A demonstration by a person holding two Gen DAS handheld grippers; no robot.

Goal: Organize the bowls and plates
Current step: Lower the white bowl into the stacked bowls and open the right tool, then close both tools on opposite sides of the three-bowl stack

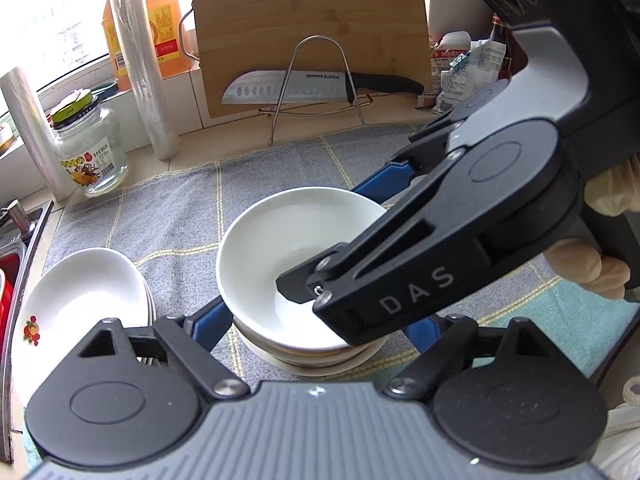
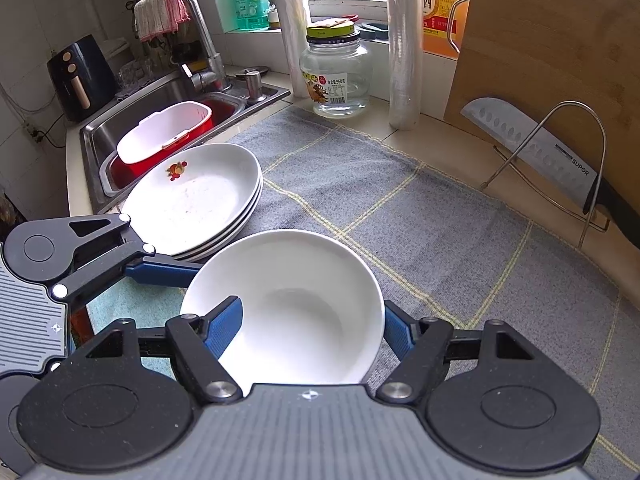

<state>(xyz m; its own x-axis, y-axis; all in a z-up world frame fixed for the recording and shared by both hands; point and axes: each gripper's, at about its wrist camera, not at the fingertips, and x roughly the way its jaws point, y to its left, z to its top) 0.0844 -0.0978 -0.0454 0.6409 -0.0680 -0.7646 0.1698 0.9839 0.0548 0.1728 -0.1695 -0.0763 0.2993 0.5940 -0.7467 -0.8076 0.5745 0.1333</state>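
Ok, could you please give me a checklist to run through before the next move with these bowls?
1. Right hand-held gripper on top white ceramic bowl: one finger inside, one outside; ok.
2. Left hand-held gripper flanking lower bowl stack: contact cannot tell.
3. Top bowl seated level: not ok, looks tilted.
4. Stacked white plates apart from bowls: ok.
5. Steel kitchen knife racked by the wall, away from the bowls: ok.

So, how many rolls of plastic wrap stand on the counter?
2. One roll stands between the glass jar and the cutting board; the other stands left of the jar, nearer the sink. None seems hidden.
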